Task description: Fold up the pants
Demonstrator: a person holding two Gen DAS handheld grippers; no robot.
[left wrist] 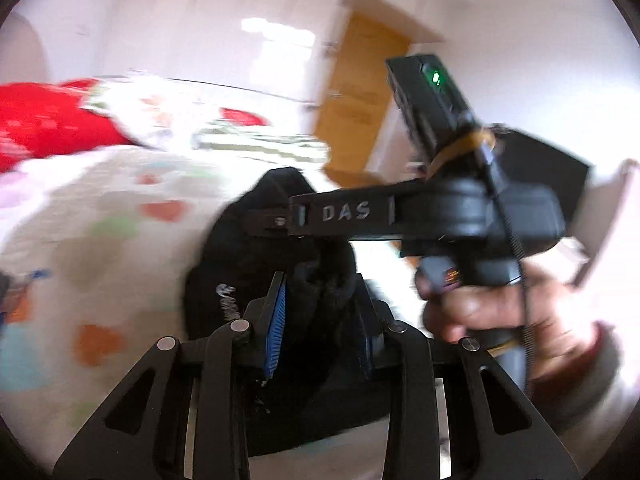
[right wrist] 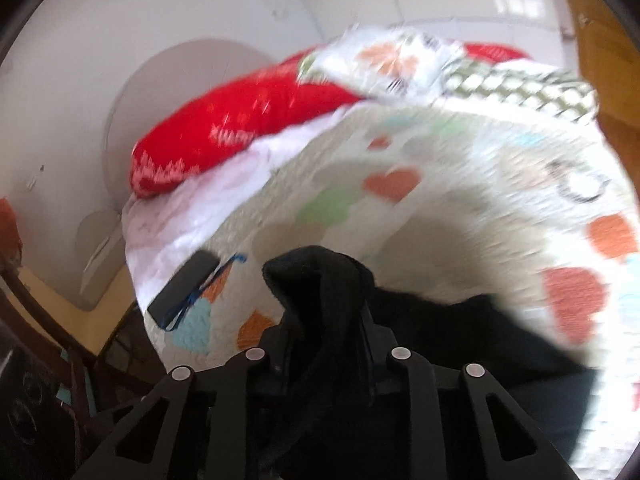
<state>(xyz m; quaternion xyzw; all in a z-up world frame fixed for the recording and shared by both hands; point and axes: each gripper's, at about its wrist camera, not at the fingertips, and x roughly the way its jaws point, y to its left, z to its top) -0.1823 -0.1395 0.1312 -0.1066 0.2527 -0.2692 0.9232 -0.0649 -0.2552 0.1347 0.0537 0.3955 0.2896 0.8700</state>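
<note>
Black fabric, the pants, is pinched in both tools: the left gripper has its blue pads pressed on a bunch of cloth, and the right gripper is closed on another bunch. The garment hangs lifted above the heart-patterned quilt, with the rest trailing down to the right in the right wrist view. Both views are blurred (I cannot tell waistband from leg), so its long axis is uncertain; it seems to run between the two grips. I think both grips should keep level and taut while lowering, so the fold lands flat.
</note>
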